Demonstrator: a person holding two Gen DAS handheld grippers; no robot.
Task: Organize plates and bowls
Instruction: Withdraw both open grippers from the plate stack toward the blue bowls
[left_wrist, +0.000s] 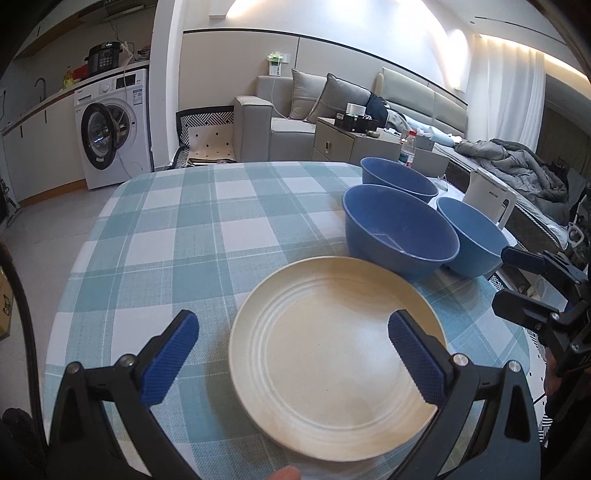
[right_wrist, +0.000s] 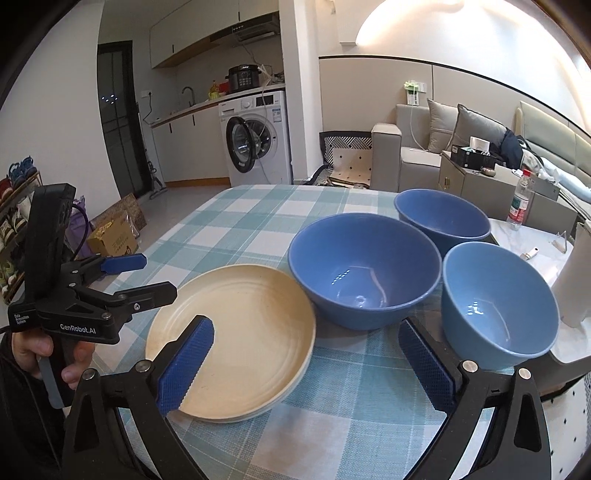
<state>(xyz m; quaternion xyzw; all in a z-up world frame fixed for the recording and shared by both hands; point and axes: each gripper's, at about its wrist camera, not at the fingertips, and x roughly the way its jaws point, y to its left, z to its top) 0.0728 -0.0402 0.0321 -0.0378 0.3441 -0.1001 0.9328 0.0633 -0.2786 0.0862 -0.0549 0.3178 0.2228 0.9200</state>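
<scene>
Left wrist view: the left gripper (left_wrist: 293, 338) hangs above the checked tablecloth (left_wrist: 166, 229), jaws spread as wide as they go and gripping nothing. Its right blue pad (left_wrist: 415, 360) sits over the cream plate (left_wrist: 325, 365), the left pad over bare cloth. The plate lies flat near the table's front edge. Just behind it, a large blue bowl (left_wrist: 400, 229), rim just beside the plate's far edge. A second blue bowl (left_wrist: 397, 179) stands behind that, and a lighter blue bowl (left_wrist: 472, 236) to the right, touching the large one. At far right, the right gripper (left_wrist: 517, 284) pokes in, jaws apart, empty.

Right wrist view: the right gripper (right_wrist: 306, 362) is wide open too, nothing between its pads, only tablecloth (right_wrist: 236, 221) below. The cream plate (right_wrist: 240, 332) looks like a stack, edges showing beneath the top one. Three bowls upright and empty: the large one (right_wrist: 364, 269) centre, one behind (right_wrist: 443, 218), the lighter one (right_wrist: 498, 306) right, beside a white kettle (right_wrist: 576, 280). Left, a hand (right_wrist: 44, 354) holds the left gripper (right_wrist: 147, 277), open.
</scene>
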